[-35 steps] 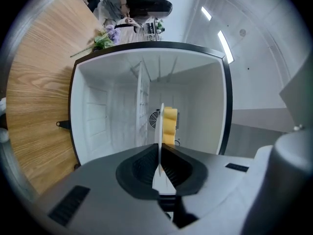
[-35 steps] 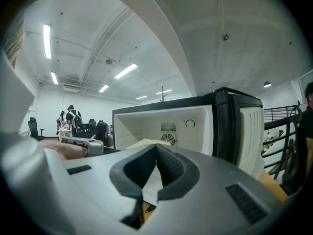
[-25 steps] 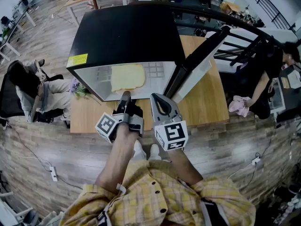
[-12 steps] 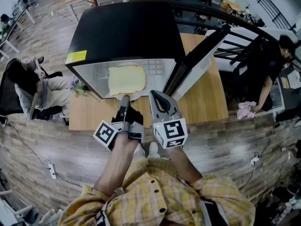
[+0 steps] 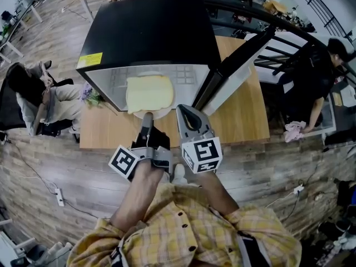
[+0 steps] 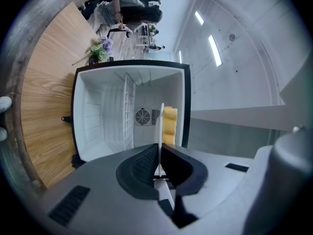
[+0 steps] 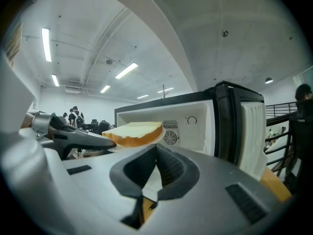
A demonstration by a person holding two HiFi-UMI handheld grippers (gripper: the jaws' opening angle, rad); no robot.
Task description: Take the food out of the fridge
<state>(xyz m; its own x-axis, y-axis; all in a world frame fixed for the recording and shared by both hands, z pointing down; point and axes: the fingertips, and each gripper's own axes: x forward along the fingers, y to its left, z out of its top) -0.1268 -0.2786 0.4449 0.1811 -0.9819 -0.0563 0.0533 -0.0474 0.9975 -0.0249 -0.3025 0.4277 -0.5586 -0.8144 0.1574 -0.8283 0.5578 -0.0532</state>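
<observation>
While the person's right gripper [image 5: 183,111] hangs just beside it, jaws drawn together on nothing, the left gripper [image 6: 159,153] does the work: its jaws are narrowed onto the near rim of a thin white plate [image 6: 161,124]. On that plate lies a slice of bread [image 5: 149,93], right at the mouth of the open fridge [image 5: 150,32]. The plate's near edge pokes out over the wooden table [image 5: 245,121], and the door [image 5: 236,65] is swung wide to the right. My read is that the bread is light, soft and loose on a stiff, slick, breakable plate. The rim is the place to pinch, and the plate must stay level or the slice slides off.
</observation>
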